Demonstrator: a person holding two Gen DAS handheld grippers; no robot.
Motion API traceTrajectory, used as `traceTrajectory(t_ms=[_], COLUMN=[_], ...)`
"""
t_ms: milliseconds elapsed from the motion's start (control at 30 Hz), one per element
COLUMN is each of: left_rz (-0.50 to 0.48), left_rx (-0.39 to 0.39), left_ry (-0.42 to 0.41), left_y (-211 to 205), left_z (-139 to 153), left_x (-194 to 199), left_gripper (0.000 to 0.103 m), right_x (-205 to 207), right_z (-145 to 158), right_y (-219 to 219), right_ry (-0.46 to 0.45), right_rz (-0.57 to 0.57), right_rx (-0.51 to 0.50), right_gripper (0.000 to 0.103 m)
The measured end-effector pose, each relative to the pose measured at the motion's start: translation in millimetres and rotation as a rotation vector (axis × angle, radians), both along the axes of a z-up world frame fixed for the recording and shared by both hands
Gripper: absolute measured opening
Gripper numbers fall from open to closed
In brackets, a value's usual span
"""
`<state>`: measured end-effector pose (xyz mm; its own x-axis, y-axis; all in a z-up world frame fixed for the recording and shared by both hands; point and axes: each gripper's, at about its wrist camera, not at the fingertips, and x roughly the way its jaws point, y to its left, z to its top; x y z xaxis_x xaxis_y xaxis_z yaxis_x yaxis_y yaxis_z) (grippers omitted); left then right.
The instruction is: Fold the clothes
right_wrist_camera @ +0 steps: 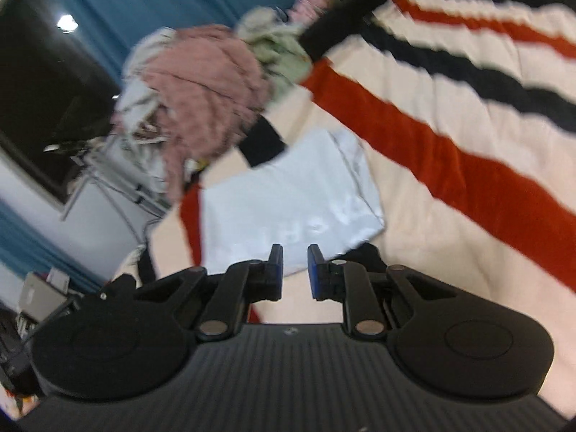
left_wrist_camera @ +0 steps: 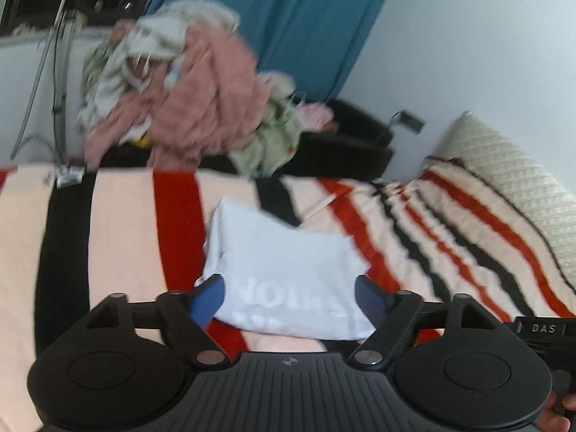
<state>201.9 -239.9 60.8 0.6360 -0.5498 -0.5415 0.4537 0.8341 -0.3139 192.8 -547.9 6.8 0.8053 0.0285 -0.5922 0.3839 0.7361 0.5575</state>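
Note:
A folded pale blue shirt [left_wrist_camera: 284,270] with white lettering lies on the striped blanket [left_wrist_camera: 118,237]. My left gripper [left_wrist_camera: 289,289] is open, its blue-padded fingers spread wide over the shirt's near edge, holding nothing. In the right wrist view the same folded shirt [right_wrist_camera: 288,198] sits just beyond my right gripper [right_wrist_camera: 295,264], whose fingers stand slightly apart with only a narrow gap and nothing between them. A heap of unfolded clothes [left_wrist_camera: 187,82], mostly pink and pale green, is piled behind the shirt; the same pile of clothes [right_wrist_camera: 205,100] appears in the right wrist view.
The blanket [right_wrist_camera: 450,165] has cream, red and black stripes and covers the bed. A black basket [left_wrist_camera: 345,144] holds the pile. A quilted cream pillow [left_wrist_camera: 511,169] lies at the right. Blue curtains [left_wrist_camera: 298,18] and a white wall stand behind.

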Motion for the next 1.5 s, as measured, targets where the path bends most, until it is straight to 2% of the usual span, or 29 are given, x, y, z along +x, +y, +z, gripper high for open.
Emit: traceTrajectory(t_ms=[100,167,233,300,333,367,567,800,1033,1300,1400,1500], left_rz=[-0.026,-0.041,-0.032,-0.028,-0.034,-0.032,-0.019,0.003,0.025,0.075,0.077,0.097], left_rx=[0.007,0.017,0.029,0.041,0.048,0.055,0.078,0.085,0.091,0.064,0.086,0.094], left_ry=[-0.059,-0.099,-0.146,-0.184,-0.198,-0.214,-0.305,-0.338,-0.371,-0.337,-0.333,-0.342], left_y=[5.7,9.1,19.9,30.8,37.3,41.6,63.9,77.5,91.0,112.7,117.5,119.1], left_z=[37.4,61.2,76.3,89.5,96.1,98.5,95.8,65.2,34.6,1.9,-10.5,-18.2], left_x=[-40.8,-67.6,-97.8,-127.8,-144.3,-156.9,-228.8,-255.3,-281.8,-269.8,-264.8,-258.3], left_gripper=[0.09,0.102,0.103,0.103,0.103,0.103,0.103,0.103,0.103,0.103,0.103,0.103], right_x=[-30.1,-50.9,-73.3,-94.8,-105.6,-117.4,-169.4,-194.3,-195.5,-179.2,-177.2,-169.3], right_z=[38.2,62.2,81.1,93.4,99.3,102.9,96.1,61.5,28.7,-2.2,-9.3,-18.5], right_y=[16.5,27.1,38.8,50.6,56.5,62.3,97.2,130.8,153.1,174.5,179.7,177.7], right_ry=[-0.059,-0.097,-0.13,-0.162,-0.18,-0.206,-0.28,-0.342,-0.385,-0.348,-0.363,-0.337], right_rz=[0.033,0.053,0.076,0.109,0.125,0.135,0.143,0.114,0.084,0.068,0.082,0.084], right_rx=[-0.053,-0.086,-0.119,-0.147,-0.16,-0.163,-0.266,-0.371,-0.442,-0.537,-0.566,-0.573], right_gripper=[0.019,0.019,0.022,0.053,0.083,0.095,0.093,0.093,0.093,0.093,0.093,0.093])
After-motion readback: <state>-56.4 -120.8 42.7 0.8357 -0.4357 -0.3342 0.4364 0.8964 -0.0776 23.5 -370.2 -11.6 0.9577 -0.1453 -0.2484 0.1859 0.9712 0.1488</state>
